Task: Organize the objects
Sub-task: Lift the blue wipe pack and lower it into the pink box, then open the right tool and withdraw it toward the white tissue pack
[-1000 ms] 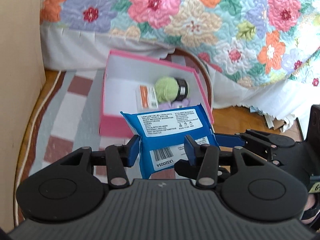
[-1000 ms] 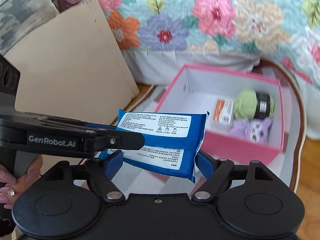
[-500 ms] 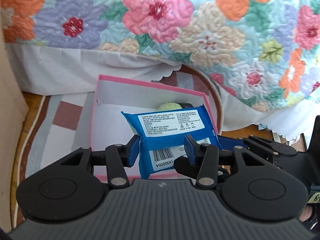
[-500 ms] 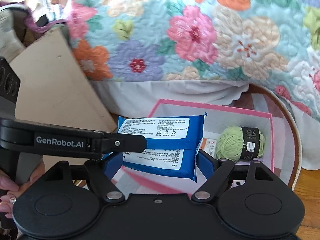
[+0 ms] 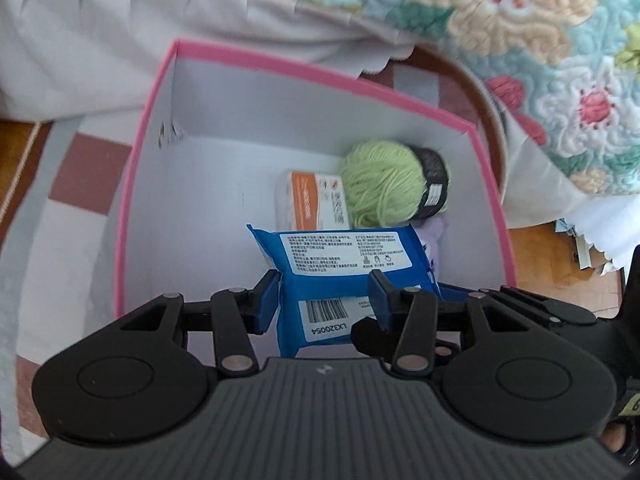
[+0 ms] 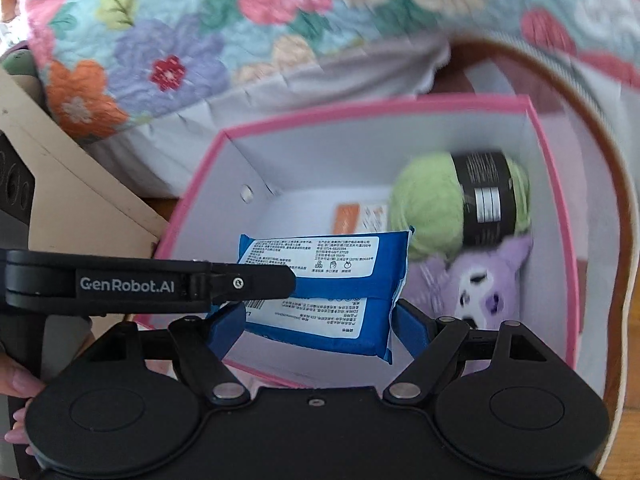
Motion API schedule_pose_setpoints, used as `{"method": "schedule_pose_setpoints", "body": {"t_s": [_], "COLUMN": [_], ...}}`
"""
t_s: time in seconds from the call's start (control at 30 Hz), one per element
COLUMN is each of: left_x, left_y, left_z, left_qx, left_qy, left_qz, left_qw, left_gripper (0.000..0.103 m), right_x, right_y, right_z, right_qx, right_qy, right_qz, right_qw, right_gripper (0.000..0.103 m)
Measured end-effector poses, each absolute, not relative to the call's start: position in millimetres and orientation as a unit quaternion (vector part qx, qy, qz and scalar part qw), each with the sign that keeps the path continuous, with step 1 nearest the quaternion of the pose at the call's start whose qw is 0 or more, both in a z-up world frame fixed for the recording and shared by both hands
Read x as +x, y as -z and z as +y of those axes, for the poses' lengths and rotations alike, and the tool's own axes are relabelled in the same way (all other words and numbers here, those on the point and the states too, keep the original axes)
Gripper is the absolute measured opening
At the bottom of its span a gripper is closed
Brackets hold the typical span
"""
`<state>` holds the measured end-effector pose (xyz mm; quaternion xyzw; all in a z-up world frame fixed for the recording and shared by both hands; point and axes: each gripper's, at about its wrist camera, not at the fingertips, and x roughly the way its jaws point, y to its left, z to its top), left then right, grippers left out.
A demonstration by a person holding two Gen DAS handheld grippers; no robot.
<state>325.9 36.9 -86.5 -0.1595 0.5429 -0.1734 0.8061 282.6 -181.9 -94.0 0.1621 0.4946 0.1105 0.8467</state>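
1. My left gripper [image 5: 326,294] has its blue pads clamped on the short end of the blue wipes pack [image 5: 344,264], barcode end towards me
2. My right gripper [image 6: 316,326] has its pads pressed on the pack's two long edges [image 6: 320,280] (jaws set wide, since the pack is broad that way)
3. The pack hangs over the open pink box [image 5: 132,200], above its near half, not touching the floor of it as far as I can tell
4. In the box's far right corner lie a green yarn ball [image 6: 436,204], an orange-and-white carton [image 5: 312,204] and a purple plush [image 6: 488,284]
5. The box sits on a striped rug [image 5: 80,168] beside a floral quilt [image 6: 168,56]
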Motion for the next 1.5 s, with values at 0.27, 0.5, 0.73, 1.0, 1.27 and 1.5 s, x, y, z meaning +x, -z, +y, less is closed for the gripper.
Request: {"method": "schedule_pose_setpoints", "body": {"t_s": [0.27,0.5,0.73,1.0,1.27,1.5], "left_x": [325.7,325.8,311.3,270.4,221.5,177.1], "left_y": [105.6,119.3,78.0,16.9,-37.4,-61.9], "left_z": [35.0,27.2,30.3,42.6,60.3,66.4], "left_qx": [-0.171,-0.166,-0.130,-0.064,-0.036,-0.017], "left_qy": [0.168,0.144,0.140,0.128,0.124,0.114], "left_qz": [0.555,0.553,0.522,0.541,0.542,0.533], "left_qw": [0.797,0.804,0.831,0.829,0.830,0.838], "left_gripper": [0.045,0.046,0.059,0.063,0.070,0.073], "right_x": [287.5,296.0,278.3,233.5,184.5,147.6], "right_y": [112.2,126.8,91.1,30.0,-29.6,-52.3], "right_z": [-187.0,-188.0,-188.2,-180.7,-161.7,-145.9], "right_qx": [0.158,0.141,0.100,0.077,0.047,0.037], "right_qy": [-0.113,-0.094,-0.081,-0.118,-0.150,-0.169], "right_qz": [0.515,0.536,0.508,0.484,0.449,0.440], "right_qw": [0.835,0.827,0.852,0.864,0.879,0.881], "right_gripper": [0.084,0.084,0.083,0.083,0.083,0.083]}}
